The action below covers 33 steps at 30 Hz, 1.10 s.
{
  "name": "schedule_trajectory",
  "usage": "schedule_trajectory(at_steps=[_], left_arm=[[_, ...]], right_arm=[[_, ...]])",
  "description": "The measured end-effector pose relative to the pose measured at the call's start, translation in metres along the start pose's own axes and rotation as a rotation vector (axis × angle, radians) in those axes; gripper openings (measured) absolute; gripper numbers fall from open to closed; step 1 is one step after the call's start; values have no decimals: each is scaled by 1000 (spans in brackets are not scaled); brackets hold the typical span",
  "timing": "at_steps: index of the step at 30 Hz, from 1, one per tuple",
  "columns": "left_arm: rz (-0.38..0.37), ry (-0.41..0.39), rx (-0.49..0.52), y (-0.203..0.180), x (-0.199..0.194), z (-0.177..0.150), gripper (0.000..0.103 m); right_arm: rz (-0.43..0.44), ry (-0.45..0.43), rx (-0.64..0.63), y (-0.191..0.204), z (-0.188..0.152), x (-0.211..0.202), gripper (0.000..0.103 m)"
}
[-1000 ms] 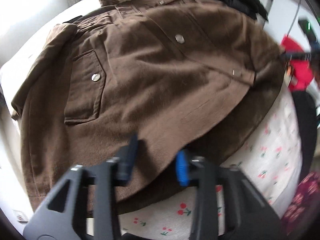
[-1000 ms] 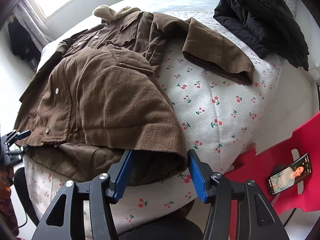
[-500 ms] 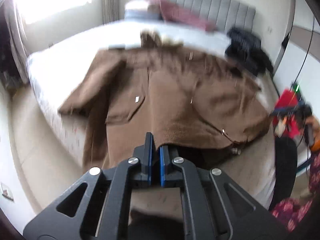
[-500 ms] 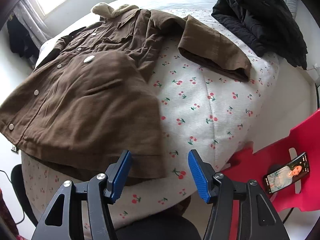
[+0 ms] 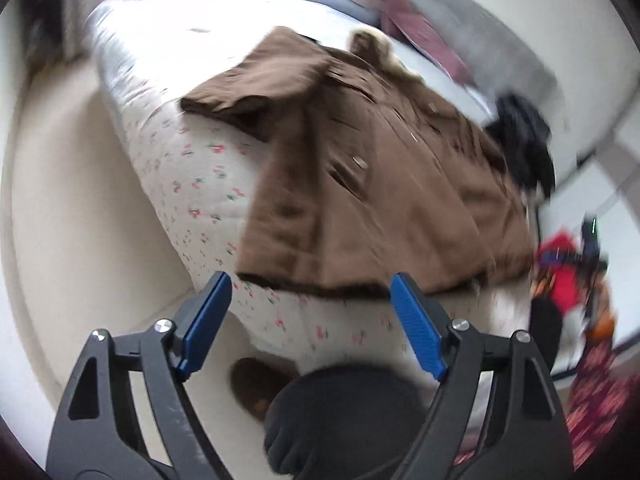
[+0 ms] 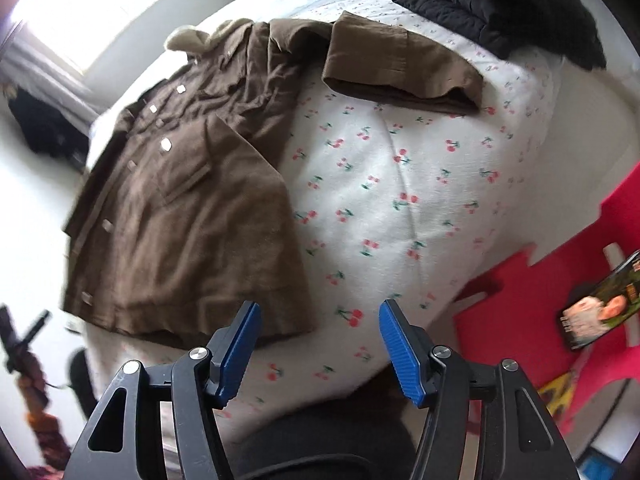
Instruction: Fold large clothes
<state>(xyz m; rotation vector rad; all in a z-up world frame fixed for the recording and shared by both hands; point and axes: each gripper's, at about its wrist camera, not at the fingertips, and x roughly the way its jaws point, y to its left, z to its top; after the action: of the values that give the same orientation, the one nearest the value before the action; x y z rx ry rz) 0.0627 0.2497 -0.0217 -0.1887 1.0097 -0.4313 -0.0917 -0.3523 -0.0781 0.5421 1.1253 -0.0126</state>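
Left wrist view: the brown jacket is spread on the bed; both tools are held spread, jaws just opened, empty. Thick, limp cloth; the hem is best gripped.

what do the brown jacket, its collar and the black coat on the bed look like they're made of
Brown jacket: a thick matte woven cloth, perhaps brushed cotton or wool blend; it creases softly and has pale, possibly metal snaps. Collar: cream and fluffy, likely fleece or faux shearling. Black coat: stitched quilting with a slight sheen, probably padded synthetic.
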Motion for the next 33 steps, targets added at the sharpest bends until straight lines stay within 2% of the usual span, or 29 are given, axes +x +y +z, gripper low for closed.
schedule_trajectory(at_steps=[4,8,9,12,14,15,16,18,19,20,22,23,27,29,30,31,33], left_arm=[[-4,52,-99,24,38,6,82],[-5,110,-140,36,75,10,82],[-13,121,-153,36,81,10,79],[-65,123,-165,29,85,8,55],[-55,123,-142,22,85,7,37],[-54,124,-133,19,83,7,23],[-40,116,-125,15,78,7,20],[-28,92,-108,4,69,9,17],[-35,80,-110,1,65,11,16],[-54,63,-119,-3,58,14,16],[-97,23,-143,-12,42,22,15],[-122,2,-153,-19,30,27,15],[-220,-41,-175,-35,-9,39,14],[-300,-37,-183,-44,-24,37,14],[-316,-33,-166,-50,-30,34,14],[-321,-25,-152,-53,-33,32,14],[-256,25,-108,-57,-31,18,14]], right_arm=[[134,3,127,-13,11,11,63],[277,18,284,-35,20,29,63],[302,22,314,-38,21,34,63],[361,29,389,-45,27,47,63],[373,42,426,-48,29,59,63],[379,48,427,-45,29,65,63],[384,50,407,-38,28,69,61],[390,89,316,-14,26,75,43],[394,131,257,2,22,79,24],[373,143,213,14,18,80,14],[297,94,126,32,16,63,11],[290,62,113,35,17,52,10],[360,-176,105,24,31,-44,8],[315,-237,62,28,36,-80,8],[291,-248,46,31,36,-89,8],[265,-255,28,34,36,-98,8],[211,-241,0,35,28,-102,8]])
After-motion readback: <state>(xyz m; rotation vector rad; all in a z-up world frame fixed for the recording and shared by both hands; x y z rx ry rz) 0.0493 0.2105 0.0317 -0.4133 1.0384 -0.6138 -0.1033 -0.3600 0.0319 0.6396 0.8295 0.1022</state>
